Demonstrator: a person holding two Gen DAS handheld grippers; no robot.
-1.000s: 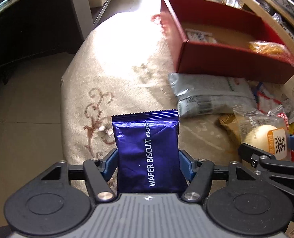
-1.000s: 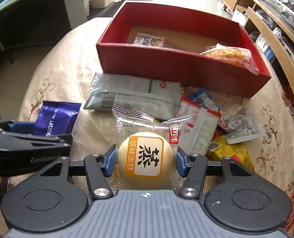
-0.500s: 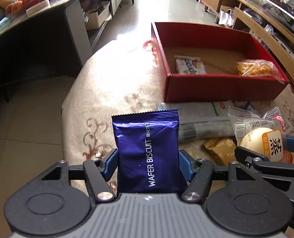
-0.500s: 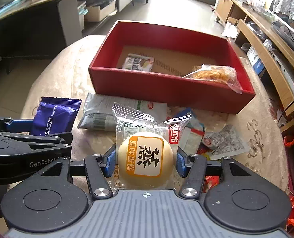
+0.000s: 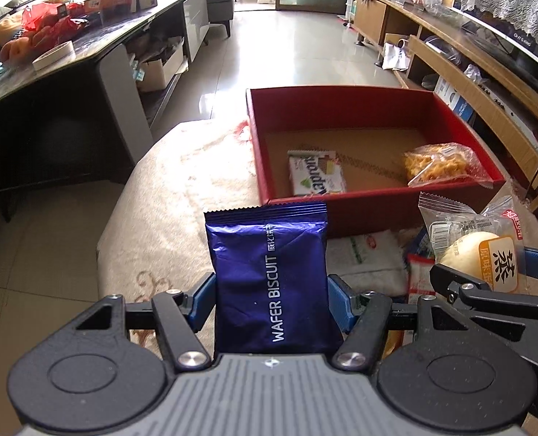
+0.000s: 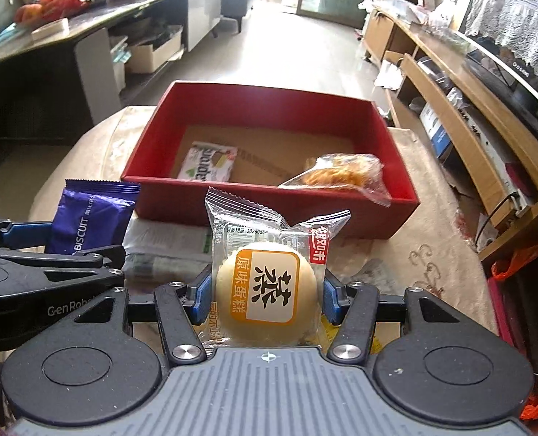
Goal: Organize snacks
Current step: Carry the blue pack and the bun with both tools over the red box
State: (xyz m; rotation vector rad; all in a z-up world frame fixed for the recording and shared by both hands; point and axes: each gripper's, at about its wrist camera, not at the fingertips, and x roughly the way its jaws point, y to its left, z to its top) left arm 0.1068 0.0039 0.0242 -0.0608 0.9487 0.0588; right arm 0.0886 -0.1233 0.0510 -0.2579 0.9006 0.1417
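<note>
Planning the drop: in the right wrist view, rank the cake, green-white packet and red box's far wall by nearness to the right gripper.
1. Cake: clamped in the right gripper.
2. Green-white packet: inside the box, left.
3. Far wall: at the back.

Glossy foil wafer packet (image 5: pixel 269 276), matt cardboard box (image 5: pixel 374 214)

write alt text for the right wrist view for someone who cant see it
The right tool grips a clear-wrapped round yellow cake in front of an open red box, which holds a white wafer pack and a bag of orange snacks. At left, the left tool holds a blue wafer biscuit packet.
</note>
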